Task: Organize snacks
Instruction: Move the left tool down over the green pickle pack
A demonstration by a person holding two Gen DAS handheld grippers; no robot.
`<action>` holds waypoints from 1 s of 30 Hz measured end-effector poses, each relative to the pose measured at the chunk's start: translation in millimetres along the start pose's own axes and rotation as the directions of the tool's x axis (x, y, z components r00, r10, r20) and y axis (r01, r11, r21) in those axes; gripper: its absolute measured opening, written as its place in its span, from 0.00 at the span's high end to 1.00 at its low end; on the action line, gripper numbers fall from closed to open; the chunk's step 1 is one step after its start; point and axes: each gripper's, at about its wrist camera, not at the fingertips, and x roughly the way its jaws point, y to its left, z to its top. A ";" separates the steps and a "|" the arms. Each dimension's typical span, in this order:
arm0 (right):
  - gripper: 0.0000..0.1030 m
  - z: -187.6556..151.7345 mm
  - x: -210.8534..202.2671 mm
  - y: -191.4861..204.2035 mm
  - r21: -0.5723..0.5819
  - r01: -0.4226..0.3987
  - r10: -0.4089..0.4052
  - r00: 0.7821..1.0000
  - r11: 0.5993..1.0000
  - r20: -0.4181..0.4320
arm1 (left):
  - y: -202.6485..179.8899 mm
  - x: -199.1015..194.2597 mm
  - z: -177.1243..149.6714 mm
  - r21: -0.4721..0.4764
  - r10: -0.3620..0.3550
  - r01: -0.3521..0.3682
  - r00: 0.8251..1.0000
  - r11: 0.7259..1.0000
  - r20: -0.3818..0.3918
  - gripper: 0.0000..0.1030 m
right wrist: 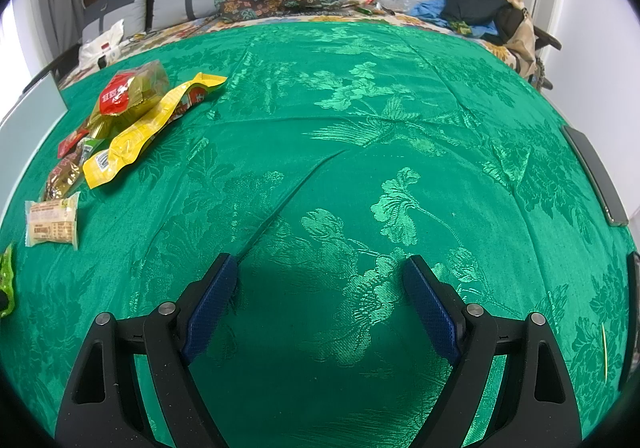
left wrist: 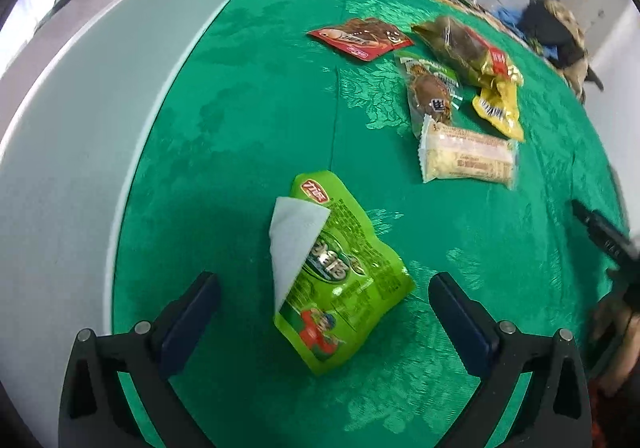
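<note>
Left gripper (left wrist: 324,296) poised over green snack pouch (left wrist: 340,288), fingers spread, nothing gripped.

White box (left wrist: 80,127) along the cloth's left edge; pouch beside it, a white tissue (left wrist: 292,244) draped on top; remaining snack packets (left wrist: 452,87) farther right. Right gripper (right wrist: 320,300) apart over bare green cloth (right wrist: 360,127). Risk: pinching the tissue with the slick pouch, which may slip.

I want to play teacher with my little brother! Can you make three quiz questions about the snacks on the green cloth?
1. True or false: the left gripper is squeezing the green snack bag.
2. What white thing lies on that bag?
3. Which snack lies nearest the green bag? A: red flat packet B: pale wafer pack C: yellow packet

Key:
1. False; its jaws are open around the bag.
2. A folded tissue.
3. B
</note>
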 end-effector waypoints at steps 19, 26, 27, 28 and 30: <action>0.15 0.1 0.1 0.0 0.000 0.000 0.000 1.000 1.000 0.000 | -12.1 9.3 26.7 0.137 0.064 -0.063 0.998 0.989 -0.005 0.02; 0.15 0.0 0.1 -0.1 0.000 0.000 0.000 1.000 1.000 0.000 | 6.1 -33.2 45.4 0.032 -0.031 0.029 0.997 0.999 0.071 0.02; 0.15 0.0 0.1 -0.1 0.000 0.000 0.000 1.000 1.000 -0.001 | 11.6 -37.2 45.9 -0.004 -0.057 0.057 0.996 0.998 0.071 0.02; 0.15 0.0 0.1 -0.1 0.000 0.000 0.000 1.000 1.000 -0.001 | 15.8 -39.1 43.9 -0.025 -0.072 0.073 0.995 0.997 0.068 0.02; 0.15 0.0 0.1 -0.1 0.000 0.000 0.000 1.000 1.000 -0.001 | 16.8 -36.1 37.4 -0.068 -0.104 0.107 0.994 0.992 0.035 0.02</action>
